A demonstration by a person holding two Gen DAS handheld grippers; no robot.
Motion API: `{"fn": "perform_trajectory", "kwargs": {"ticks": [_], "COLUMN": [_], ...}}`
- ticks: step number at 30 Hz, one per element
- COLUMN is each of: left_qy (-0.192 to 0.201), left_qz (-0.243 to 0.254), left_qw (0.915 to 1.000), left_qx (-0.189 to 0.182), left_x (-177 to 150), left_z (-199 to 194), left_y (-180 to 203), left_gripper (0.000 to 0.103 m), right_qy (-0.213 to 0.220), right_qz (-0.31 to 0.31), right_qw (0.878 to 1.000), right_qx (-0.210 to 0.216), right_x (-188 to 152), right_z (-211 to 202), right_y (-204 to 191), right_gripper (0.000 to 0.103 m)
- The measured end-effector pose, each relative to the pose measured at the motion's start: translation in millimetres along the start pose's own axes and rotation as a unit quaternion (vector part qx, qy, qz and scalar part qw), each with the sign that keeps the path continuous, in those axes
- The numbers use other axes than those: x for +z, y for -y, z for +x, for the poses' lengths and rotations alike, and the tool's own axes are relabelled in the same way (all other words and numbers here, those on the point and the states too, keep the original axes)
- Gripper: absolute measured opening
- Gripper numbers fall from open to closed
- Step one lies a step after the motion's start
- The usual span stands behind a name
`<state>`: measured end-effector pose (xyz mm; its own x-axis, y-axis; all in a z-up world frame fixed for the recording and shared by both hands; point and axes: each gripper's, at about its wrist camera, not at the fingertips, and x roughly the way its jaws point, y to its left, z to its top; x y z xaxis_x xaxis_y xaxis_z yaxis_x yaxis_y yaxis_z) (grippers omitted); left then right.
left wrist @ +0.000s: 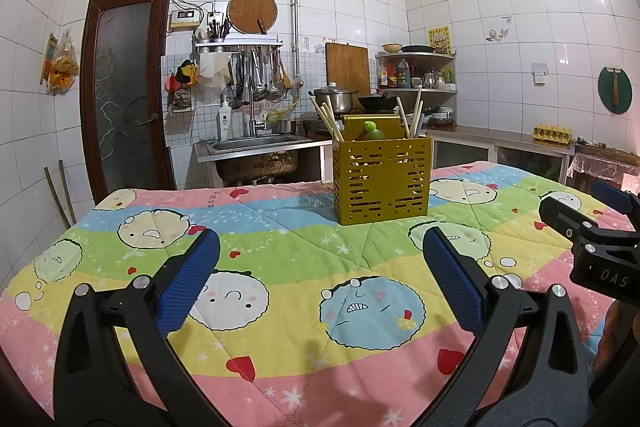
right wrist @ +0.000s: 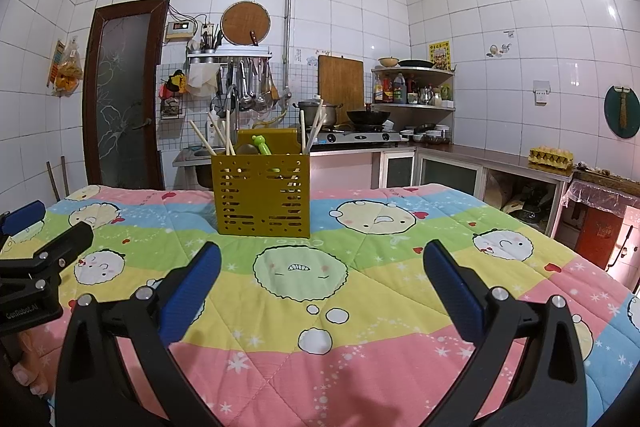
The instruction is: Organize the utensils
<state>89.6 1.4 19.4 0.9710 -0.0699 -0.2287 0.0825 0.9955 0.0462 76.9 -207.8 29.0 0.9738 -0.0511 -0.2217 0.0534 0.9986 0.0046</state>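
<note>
An olive-yellow slotted utensil holder (left wrist: 382, 181) stands upright on the far middle of the cartoon-print quilt; it also shows in the right wrist view (right wrist: 263, 194). Several wooden chopsticks (left wrist: 329, 119) lean out of its left and right ends, with more chopsticks (right wrist: 221, 137) visible in the right wrist view. A green-handled utensil (right wrist: 262, 143) sits in its middle section. My left gripper (left wrist: 320, 275) is open and empty, low over the quilt, well short of the holder. My right gripper (right wrist: 320, 283) is open and empty beside it, also short of the holder.
The quilt (left wrist: 280, 259) covers the whole table. Behind it are a steel sink (left wrist: 256, 143), a rack of hanging ladles (left wrist: 256, 75), a stove with a wok (right wrist: 367, 117), a corner shelf of bottles (right wrist: 404, 89) and a counter with an egg carton (right wrist: 550, 159).
</note>
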Motion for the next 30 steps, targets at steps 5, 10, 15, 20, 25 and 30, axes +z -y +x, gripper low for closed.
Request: {"fn": "perform_trajectory", "kwargs": {"ticks": [5,10,15,20,25,30], "left_qy": [0.0,0.0,0.001,0.001,0.0,0.0], "left_qz": [0.0,0.0,0.0,0.0,-0.001,-0.001], "left_qw": [1.0,1.0,1.0,1.0,1.0,1.0], "left_qx": [0.0,0.0,0.0,0.0,0.0,-0.001], "left_x": [-0.5,-0.8,-1.0,0.1,3.1,4.1], "left_z": [-0.1,-0.1,-0.1,-1.2,-0.3,-1.0], "left_y": [0.1,0.2,0.3,-0.1,-1.7,-2.2], "left_gripper": [0.098,0.098,0.098,0.098,0.098,0.098], "right_qy": [0.001,0.001,0.001,0.001,0.001,0.002], "right_qz": [-0.001,-0.001,-0.001,-0.001,-0.001,-0.001], "right_qw": [1.0,1.0,1.0,1.0,1.0,1.0], "right_qx": [-0.001,-0.001,-0.001,-0.001,-0.001,-0.001], "right_x": [0.7,0.5,0.2,0.2,-0.1,-0.1], "right_z": [-0.3,-0.5,-1.0,-0.5,-0.9,-0.9], "right_y": [0.2,-0.2,-1.1,-1.0,-1.1,-1.2], "right_gripper": [0.099,0.099,0.099,0.099,0.099,0.099]}}
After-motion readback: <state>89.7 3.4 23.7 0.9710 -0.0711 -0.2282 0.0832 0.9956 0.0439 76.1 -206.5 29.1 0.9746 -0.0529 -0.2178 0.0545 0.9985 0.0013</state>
